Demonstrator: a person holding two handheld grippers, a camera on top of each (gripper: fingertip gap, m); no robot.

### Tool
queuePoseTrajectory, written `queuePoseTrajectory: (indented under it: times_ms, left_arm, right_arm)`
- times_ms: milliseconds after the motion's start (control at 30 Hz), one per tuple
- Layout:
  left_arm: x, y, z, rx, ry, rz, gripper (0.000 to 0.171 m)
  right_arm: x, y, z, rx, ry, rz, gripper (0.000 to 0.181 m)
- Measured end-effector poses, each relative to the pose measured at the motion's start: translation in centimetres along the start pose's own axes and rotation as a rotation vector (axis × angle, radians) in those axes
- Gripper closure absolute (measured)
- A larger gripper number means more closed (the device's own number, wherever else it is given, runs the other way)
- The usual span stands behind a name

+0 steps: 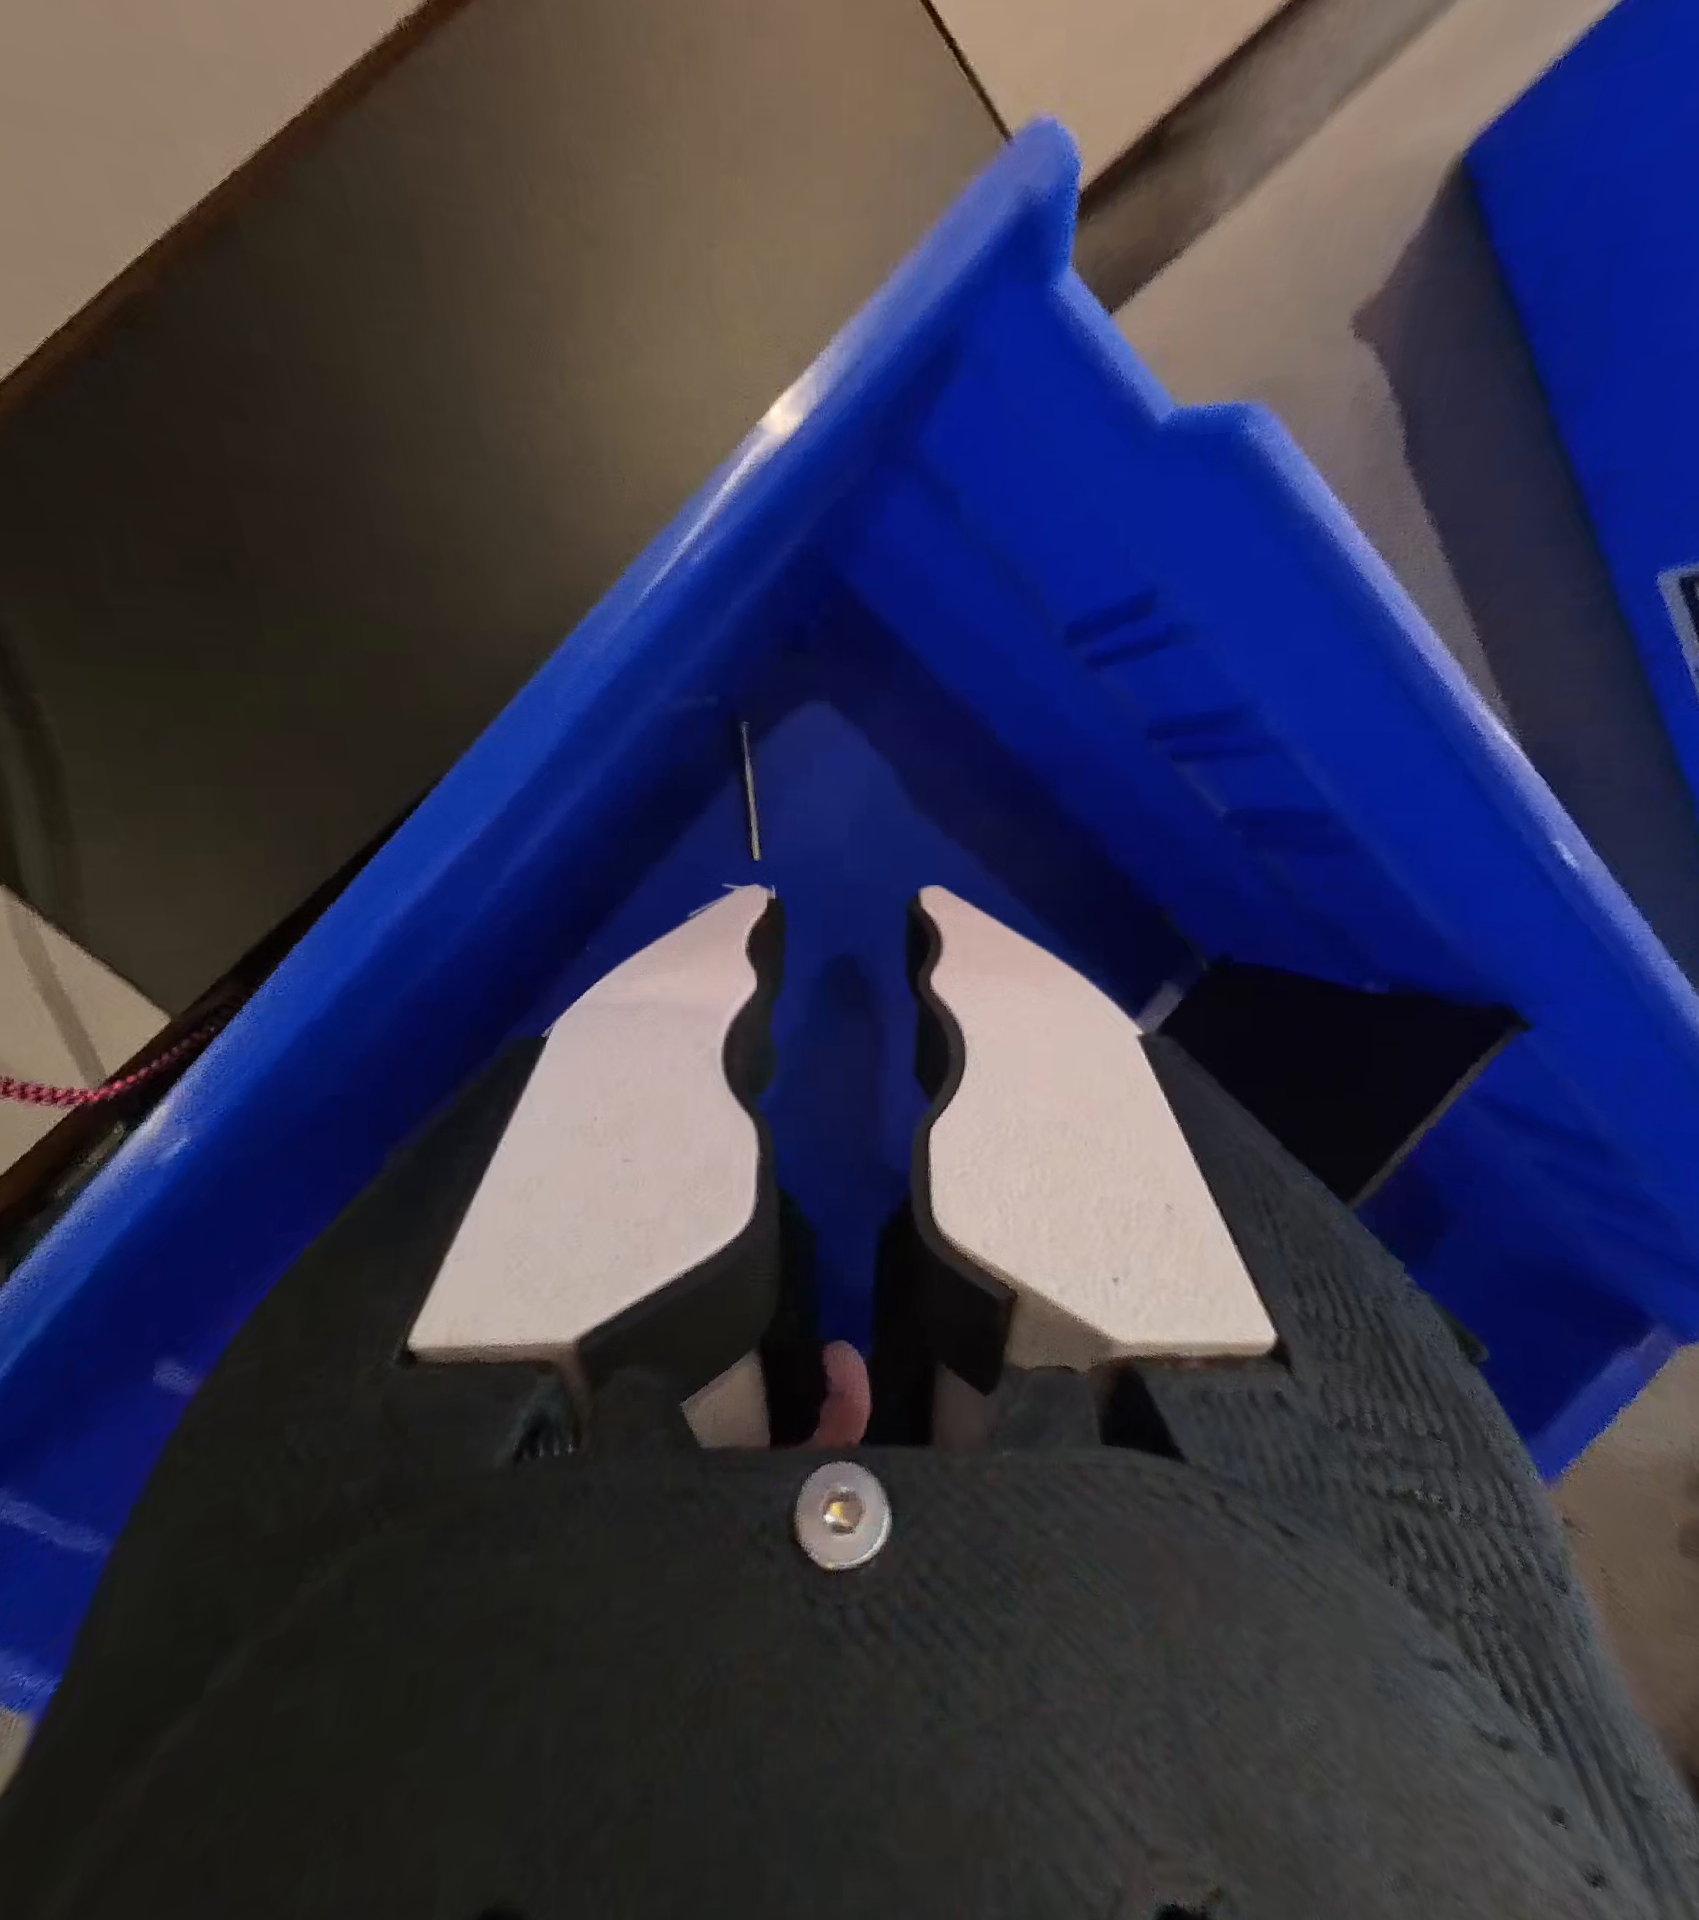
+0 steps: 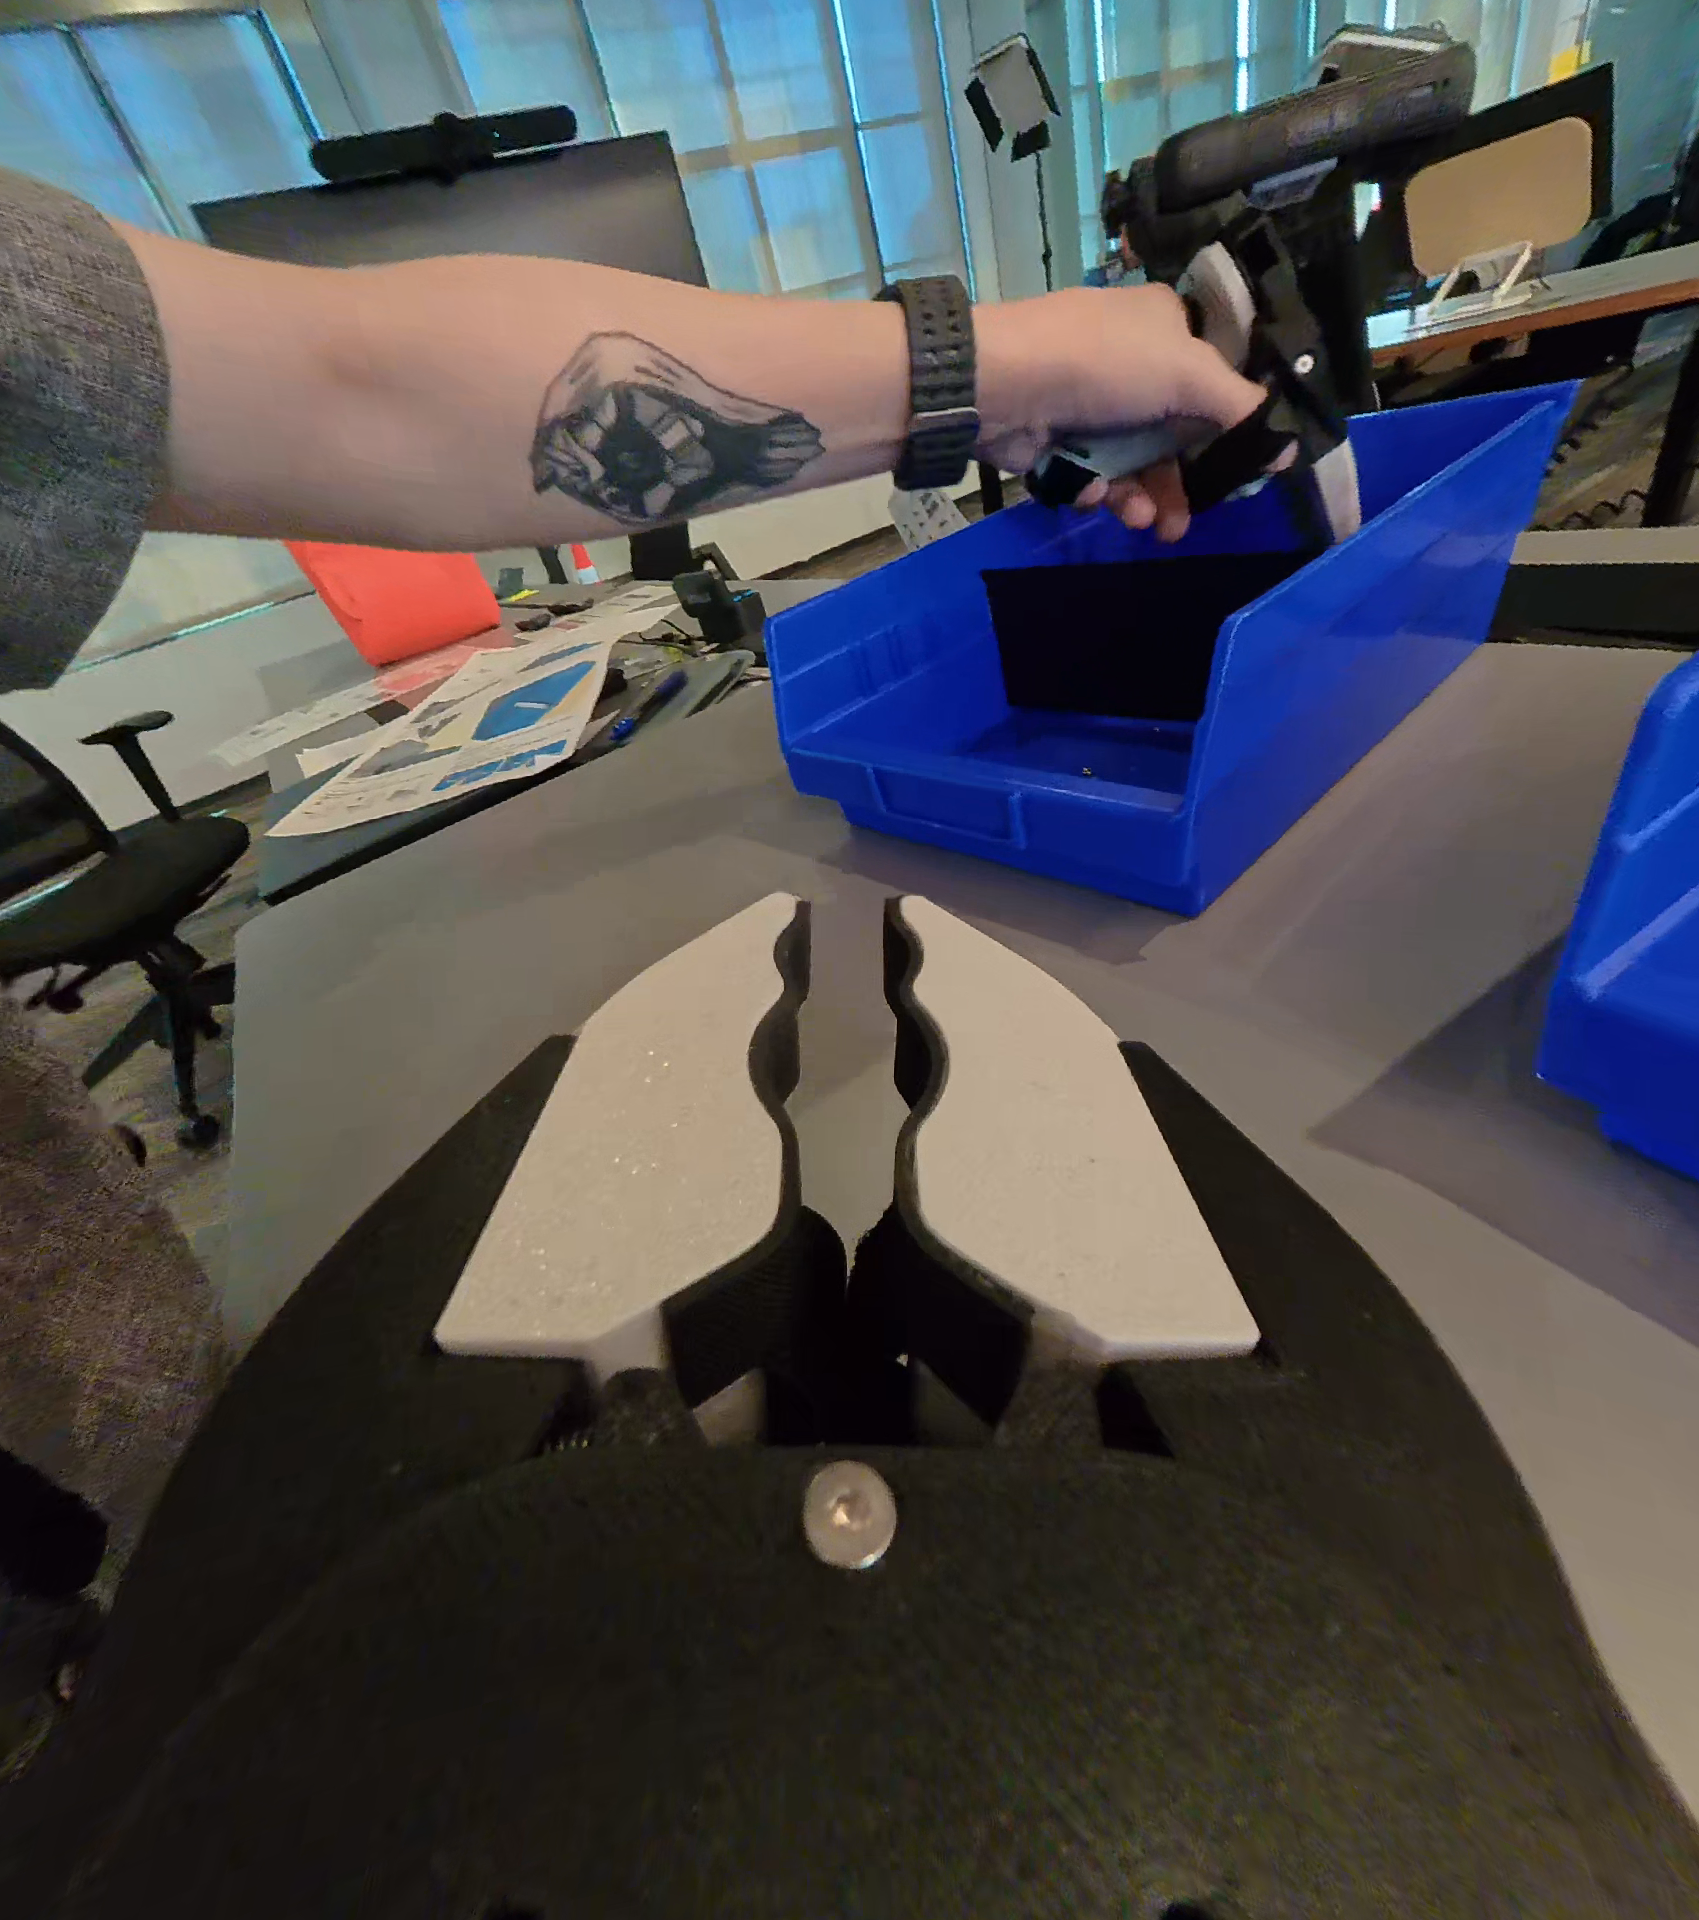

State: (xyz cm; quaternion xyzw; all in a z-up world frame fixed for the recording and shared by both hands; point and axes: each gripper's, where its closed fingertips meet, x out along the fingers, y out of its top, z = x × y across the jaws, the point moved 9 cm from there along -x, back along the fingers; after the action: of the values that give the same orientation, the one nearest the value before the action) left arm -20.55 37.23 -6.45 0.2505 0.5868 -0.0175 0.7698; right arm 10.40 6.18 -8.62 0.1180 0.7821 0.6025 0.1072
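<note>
**Two grippers, jaws narrowly parted**

The left gripper (image 1: 843, 909), black-bodied with pale grey fingers (image 1: 637, 1122), points steeply downward, its jaws a narrow gap apart with nothing between them. The person's left hand (image 2: 1105, 405) grips its handle, bare forearm (image 2: 512, 395) stretched out level. The right gripper (image 2: 847, 912), of the same build, is held low, jaws likewise slightly apart and empty.

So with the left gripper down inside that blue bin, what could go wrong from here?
The left gripper sits deep in the blue bin's far corner, jaws slightly apart and empty; lifting carelessly could catch the wall and tip or drag the bin. The black divider stands close beside it and might get knocked loose. The right gripper hovers over the grey table, not steadying anything.
</note>
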Motion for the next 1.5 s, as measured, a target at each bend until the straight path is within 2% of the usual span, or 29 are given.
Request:
queuePoseTrajectory:
  times_ms: [267,367,567,767,1300,1500]
  left_arm:
    - [1.2,-0.5,-0.3,-0.161,0.114,0.011,0.145]
    - [1.9,-0.7,-0.5,-0.258,0.108,0.003,0.143]
    - [2.5,0.0,0.1,-0.332,0.137,0.030,0.146]
    - [3.6,0.4,0.5,-0.299,0.194,-0.005,0.150]
    - [4.8,1.6,0.3,-0.358,0.203,-0.056,0.146]
    - [5.0,1.7,-0.1,-0.355,0.213,-0.054,0.154]
  right_arm:
    - [-1.2,0.0,-0.4,0.007,0.053,0.021,0.169]
    - [-1.6,0.0,-0.5,0.014,0.060,0.026,0.170]
    - [-2.0,0.0,-0.7,0.018,0.082,0.035,0.171]
    - [-2.6,0.0,-0.7,0.022,0.088,0.046,0.171]
    - [-3.1,0.0,-0.5,0.038,0.093,0.055,0.171]
    - [-3.2,0.0,-0.4,0.043,0.091,0.055,0.171]
